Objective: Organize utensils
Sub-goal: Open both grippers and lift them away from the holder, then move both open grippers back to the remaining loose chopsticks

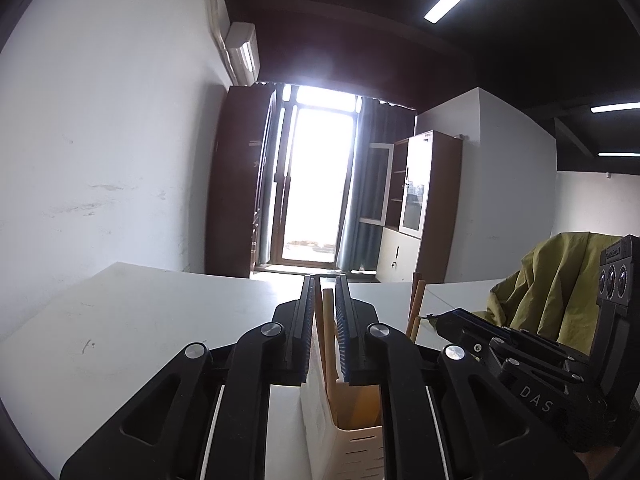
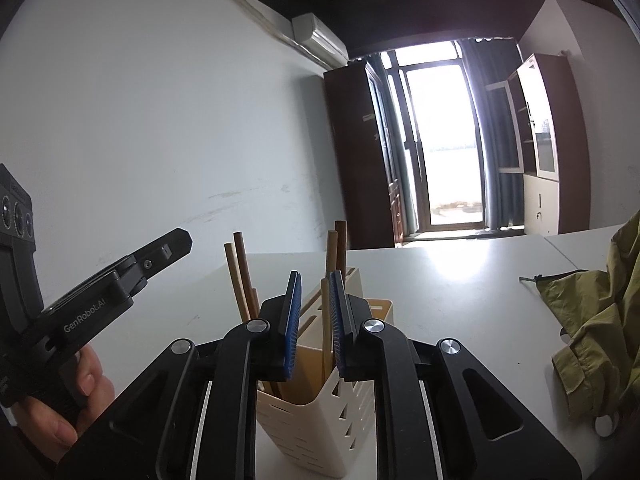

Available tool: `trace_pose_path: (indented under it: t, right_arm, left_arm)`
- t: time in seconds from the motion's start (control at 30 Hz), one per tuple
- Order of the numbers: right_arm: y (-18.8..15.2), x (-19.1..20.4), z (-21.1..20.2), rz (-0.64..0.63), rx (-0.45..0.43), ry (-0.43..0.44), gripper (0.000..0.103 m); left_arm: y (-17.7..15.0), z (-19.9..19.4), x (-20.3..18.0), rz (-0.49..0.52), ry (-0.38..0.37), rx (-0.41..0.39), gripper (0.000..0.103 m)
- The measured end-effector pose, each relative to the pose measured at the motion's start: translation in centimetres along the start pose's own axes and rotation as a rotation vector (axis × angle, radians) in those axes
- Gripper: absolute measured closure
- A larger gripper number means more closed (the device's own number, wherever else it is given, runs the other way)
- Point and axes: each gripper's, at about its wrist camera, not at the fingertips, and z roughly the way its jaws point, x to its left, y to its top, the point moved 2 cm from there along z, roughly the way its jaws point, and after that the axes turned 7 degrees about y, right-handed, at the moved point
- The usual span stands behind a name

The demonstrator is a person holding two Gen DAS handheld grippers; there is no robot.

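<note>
Black left gripper pinches a wooden stick standing in the cream slotted utensil holder on the white table; right gripper brackets another stick unclamped, olive jacket nearby.

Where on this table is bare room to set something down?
The white table is bare between the cream utensil holder and the olive jacket, and left of the holder toward the wall. It is crowded at the holder, with both grippers beside it.
</note>
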Motion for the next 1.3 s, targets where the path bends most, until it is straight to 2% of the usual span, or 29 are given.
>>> trace_pose_path:
  t: [0.47, 0.6, 0.83, 1.0, 1.07, 1.3]
  right_arm:
    - [-1.2, 0.7, -2.8, -0.013, 0.020, -0.076, 0.073]
    - [-1.7, 0.7, -3.5, -0.008, 0.031, -0.112, 0.072]
    - [-2.4, 1.1, -4.3, -0.001, 0.059, -0.121, 0.066]
    - [-3.2, 1.5, -4.6, -0.006, 0.093, -0.137, 0.063]
    - [-3.7, 1.4, -4.6, -0.008, 0.124, -0.147, 0.059]
    - [-5.7, 0.9, -4.9, 0.024, 0.203, -0.164, 0.056]
  left_arm:
    - [-2.2, -2.8, -0.5, 0.070, 0.017, 0.062, 0.082]
    - [-3.2, -3.5, -0.5, 0.096, 0.022, 0.085, 0.082]
    - [-5.1, -5.1, -0.6, 0.117, 0.020, 0.120, 0.080]
    - [-5.9, -5.6, -0.8, 0.130, 0.005, 0.159, 0.079]
    - [-6.1, -5.8, -0.7, 0.115, -0.003, 0.173, 0.078]
    - [-7.2, -5.7, -0.8, 0.091, -0.054, 0.276, 0.074]
